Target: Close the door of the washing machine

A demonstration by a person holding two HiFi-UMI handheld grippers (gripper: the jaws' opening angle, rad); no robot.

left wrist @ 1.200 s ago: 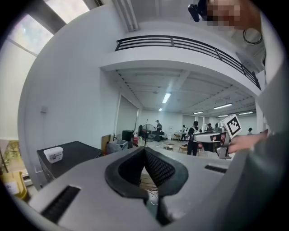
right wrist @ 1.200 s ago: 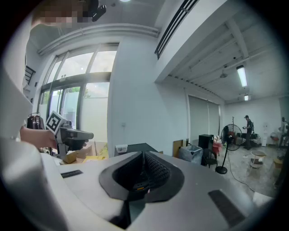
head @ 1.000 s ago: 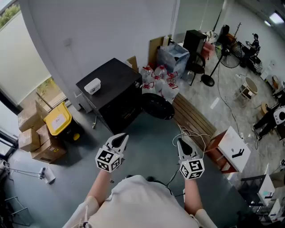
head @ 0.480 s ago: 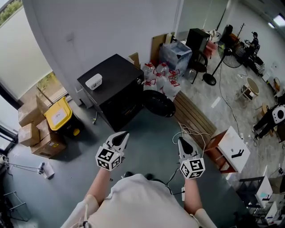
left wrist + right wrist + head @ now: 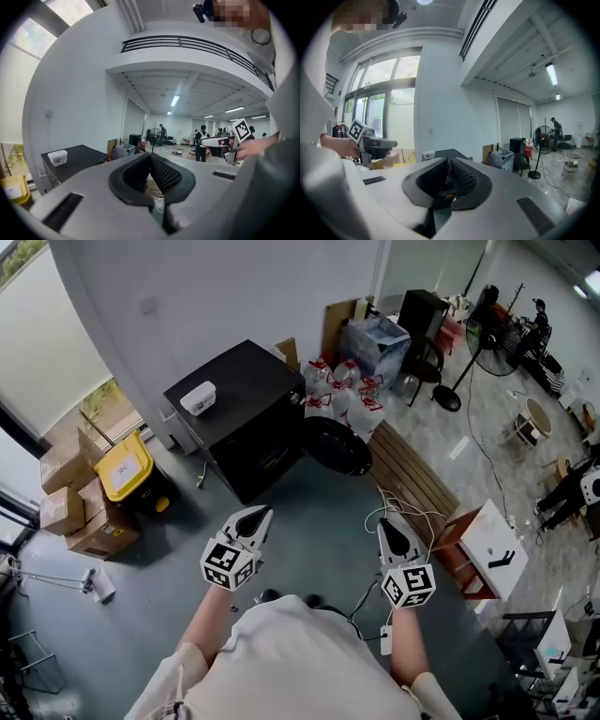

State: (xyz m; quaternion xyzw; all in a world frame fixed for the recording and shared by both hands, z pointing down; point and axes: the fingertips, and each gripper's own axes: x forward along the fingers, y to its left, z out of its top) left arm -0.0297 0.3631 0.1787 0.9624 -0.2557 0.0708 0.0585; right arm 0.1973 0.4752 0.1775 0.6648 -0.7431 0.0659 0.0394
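The black washing machine (image 5: 239, 418) stands against the white wall, with a small white box (image 5: 198, 397) on its top. Its round dark door (image 5: 336, 444) hangs open to the right of the front. Both grippers are held out level over the grey floor, well short of the machine. My left gripper (image 5: 261, 513) is shut with nothing in it, its tips meeting in the left gripper view (image 5: 150, 154). My right gripper (image 5: 385, 523) is likewise shut and empty (image 5: 449, 161). The machine's top (image 5: 75, 161) shows at the left of the left gripper view.
A yellow bin (image 5: 122, 470) and cardboard boxes (image 5: 61, 512) stand left of the machine. Plastic bags (image 5: 342, 390) lie behind the door. A slatted wooden pallet (image 5: 412, 488), loose cables (image 5: 398, 517) and a white stand (image 5: 492, 545) are on the right. A floor fan (image 5: 487, 310) stands further back.
Both grippers stay shut and keep about the same place. The head view has shifted a little, so the machine sits slightly higher in the frame.
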